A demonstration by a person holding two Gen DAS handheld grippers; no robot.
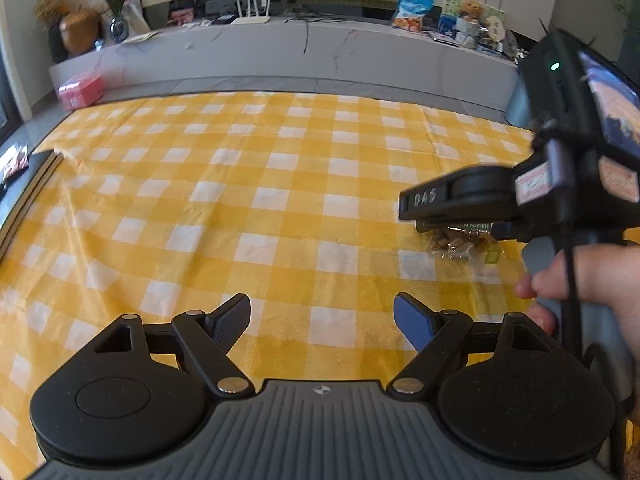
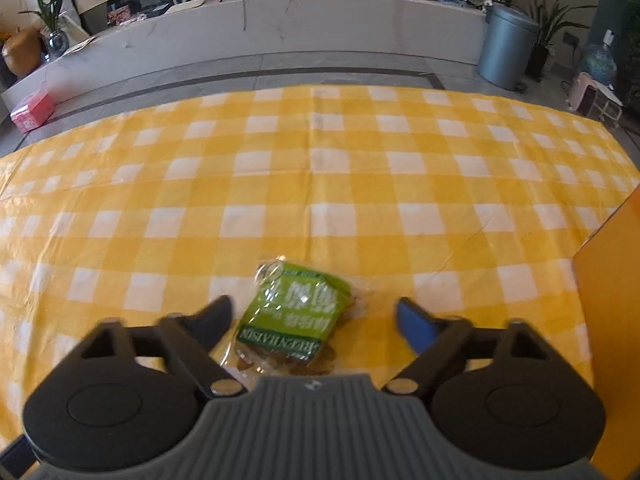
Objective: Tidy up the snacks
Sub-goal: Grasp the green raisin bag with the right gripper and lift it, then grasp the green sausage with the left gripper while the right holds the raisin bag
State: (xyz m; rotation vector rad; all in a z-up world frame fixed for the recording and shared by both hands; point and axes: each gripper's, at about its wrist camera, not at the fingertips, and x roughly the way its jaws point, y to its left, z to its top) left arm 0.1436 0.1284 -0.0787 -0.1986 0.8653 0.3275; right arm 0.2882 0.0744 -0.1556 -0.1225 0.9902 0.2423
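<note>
Your right gripper [image 2: 314, 320] straddles the raisin packet [image 2: 290, 316], jaws parted, not yet gripping; centre it, then squeeze gently; left gripper [image 1: 322, 322] gapes empty.

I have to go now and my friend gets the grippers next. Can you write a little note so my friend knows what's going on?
Left gripper: open, holding nothing, above bare yellow checked cloth.
Right gripper: open, fingers either side of the green raisin packet, not squeezing it yet.
The packet lies flat on the cloth. An orange box wall stands at the right edge; what is inside is hidden.
Done: the right gripper is lined up over the packet.
Left: close on the packet, lift it, and put it away, probably in that orange box.
</note>
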